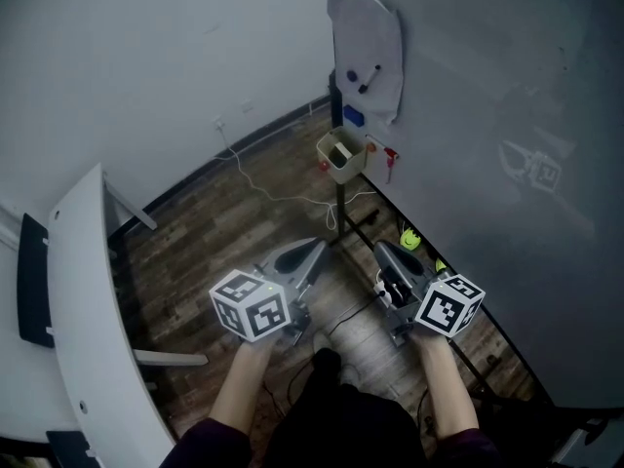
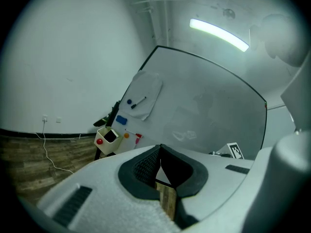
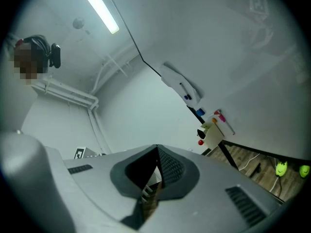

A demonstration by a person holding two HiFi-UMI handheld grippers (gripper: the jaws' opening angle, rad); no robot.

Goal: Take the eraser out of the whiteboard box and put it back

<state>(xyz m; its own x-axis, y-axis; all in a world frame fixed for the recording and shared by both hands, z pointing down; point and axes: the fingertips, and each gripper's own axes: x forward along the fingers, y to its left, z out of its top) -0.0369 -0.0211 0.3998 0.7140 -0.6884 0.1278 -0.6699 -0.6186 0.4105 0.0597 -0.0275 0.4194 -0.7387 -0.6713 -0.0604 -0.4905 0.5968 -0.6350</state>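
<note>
Squarish cream whiteboard box [image 1: 343, 173] (wood-plank floor [image 1: 210, 247]).

The floor [image 1: 224, 242] is showing matt, grainy wood planks. The whiteboard [image 1: 487, 115] is gleaming smooth and faintly glossy, its box [image 1: 341, 156] is looking like matt cream plastic, and the left gripper [image 2: 161, 148] and right gripper [image 3: 156, 148] are wearing matt grey plastic shells with black, rough-meshed pads [image 2: 145, 165].

dark wood floor [image 1: 195, 252], white wall [image 1: 146, 47], curved white table [image 1: 88, 310], ceiling strip light [image 2: 218, 33].
</note>
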